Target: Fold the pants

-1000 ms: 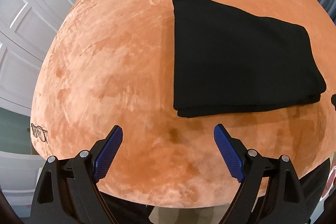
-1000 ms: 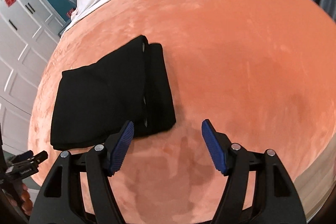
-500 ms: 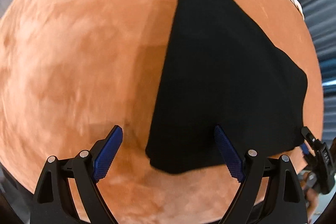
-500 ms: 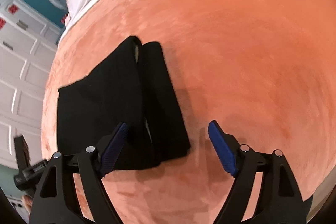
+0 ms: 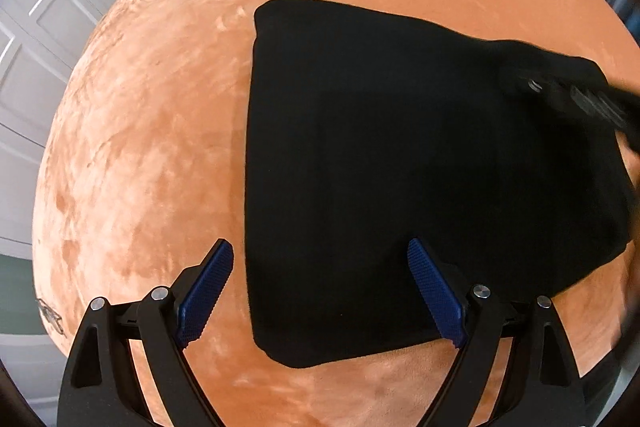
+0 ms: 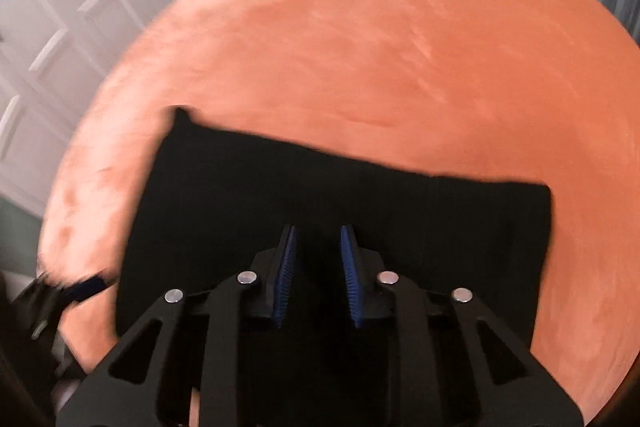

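Hovering over folded pants [image 5: 420, 167]: L gripper [image 5: 320, 291] wide, R gripper [image 6: 318, 267] narrowed.

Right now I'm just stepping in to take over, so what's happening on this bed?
A person is folding black pants with a handheld gripper in each hand. The pants lie in a folded stack on the orange blanket. The left gripper hangs open over the stack's near corner, gripping nothing. The right gripper has just been closing and sits over the middle of the stack with its jaws nearly together; no cloth is visibly pinched between them.
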Action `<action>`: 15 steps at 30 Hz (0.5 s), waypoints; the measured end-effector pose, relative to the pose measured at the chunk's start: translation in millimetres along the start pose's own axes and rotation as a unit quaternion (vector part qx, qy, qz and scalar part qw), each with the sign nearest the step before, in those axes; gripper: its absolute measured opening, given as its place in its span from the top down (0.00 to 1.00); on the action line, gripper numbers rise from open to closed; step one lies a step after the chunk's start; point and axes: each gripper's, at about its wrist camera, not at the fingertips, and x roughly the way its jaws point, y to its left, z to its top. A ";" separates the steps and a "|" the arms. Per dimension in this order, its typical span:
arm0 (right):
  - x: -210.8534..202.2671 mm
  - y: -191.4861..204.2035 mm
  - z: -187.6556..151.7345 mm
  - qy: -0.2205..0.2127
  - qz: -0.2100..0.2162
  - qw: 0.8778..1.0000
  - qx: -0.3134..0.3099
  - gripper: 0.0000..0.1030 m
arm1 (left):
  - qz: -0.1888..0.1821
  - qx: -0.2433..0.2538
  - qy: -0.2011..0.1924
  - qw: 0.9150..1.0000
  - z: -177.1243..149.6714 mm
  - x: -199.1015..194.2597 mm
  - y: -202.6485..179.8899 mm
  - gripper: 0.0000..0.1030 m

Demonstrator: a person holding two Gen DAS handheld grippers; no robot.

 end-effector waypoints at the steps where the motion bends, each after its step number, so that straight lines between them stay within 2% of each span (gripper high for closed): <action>1: 8.6 -17.4 6.9 0.000 0.014 0.999 0.036 1.00 | -0.010 -0.003 0.005 1.000 0.2 1.7 2.7 0.15; 3: 5.5 -50.2 18.9 -0.012 0.025 0.992 0.120 1.00 | -0.023 -0.008 0.010 1.000 -2.9 5.2 7.6 0.09; 4: -1.8 -54.9 21.7 -0.021 0.029 0.990 0.136 1.00 | -0.022 -0.012 0.009 1.000 -4.0 6.3 8.9 0.06; 5: -15.1 -51.2 23.1 -0.037 0.037 0.989 0.137 0.95 | -0.026 -0.015 0.010 0.999 -4.7 8.4 11.7 0.05; 8: -31.4 -15.1 21.8 -0.036 0.069 0.993 0.086 0.94 | -0.039 -0.027 0.012 0.999 -6.2 11.2 16.6 0.05; 10: -23.2 25.1 27.8 -0.016 0.085 0.996 0.026 0.94 | -0.039 -0.034 0.014 0.999 -6.0 8.3 19.4 0.05; 13: 19.7 78.4 42.2 0.030 0.106 0.993 -0.038 0.93 | -0.029 -0.030 0.014 0.999 -8.4 1.2 19.3 0.05; 15: 59.5 103.9 55.0 0.068 0.090 0.992 -0.061 0.94 | -0.019 -0.026 0.012 0.999 -10.9 -2.6 19.8 0.05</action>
